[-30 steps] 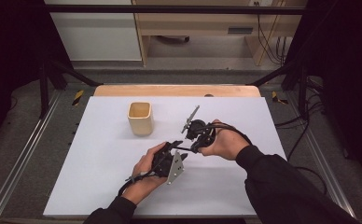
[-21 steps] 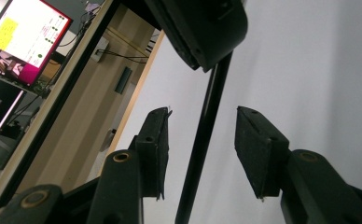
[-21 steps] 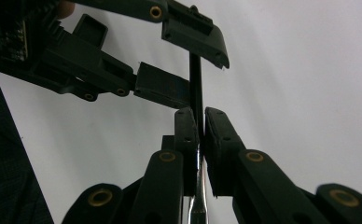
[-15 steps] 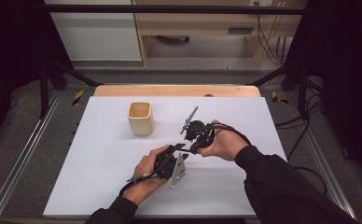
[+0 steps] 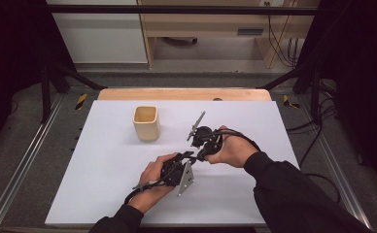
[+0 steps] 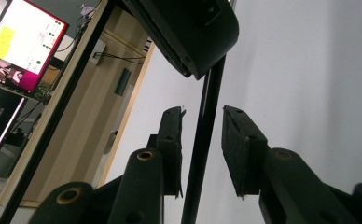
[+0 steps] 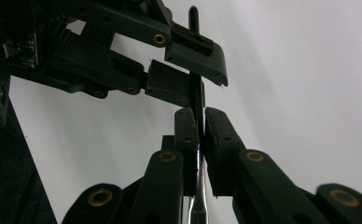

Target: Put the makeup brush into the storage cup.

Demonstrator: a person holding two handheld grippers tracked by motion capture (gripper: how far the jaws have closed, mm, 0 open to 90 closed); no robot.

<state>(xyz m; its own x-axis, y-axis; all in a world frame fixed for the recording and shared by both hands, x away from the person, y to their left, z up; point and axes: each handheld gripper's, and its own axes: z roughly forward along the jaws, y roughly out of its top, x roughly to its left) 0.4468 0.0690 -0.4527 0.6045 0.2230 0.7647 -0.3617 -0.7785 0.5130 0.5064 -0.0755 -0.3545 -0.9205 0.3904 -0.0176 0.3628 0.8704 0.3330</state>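
right gripper [image 7: 198, 122]: jaws pinched on a thin black rod [image 7: 196, 93] with a shiny metal lower end, held upright between the pads.
left gripper [image 6: 202, 140]: jaws have just been closing around the same rod [image 6: 202, 140] — a narrow gap still shows on each side.
place: both grippers meet mid-table [image 5: 104, 194], hands close together.
beige cup [image 5: 145, 122]: stands apart, behind the left hand [image 5: 153, 177].
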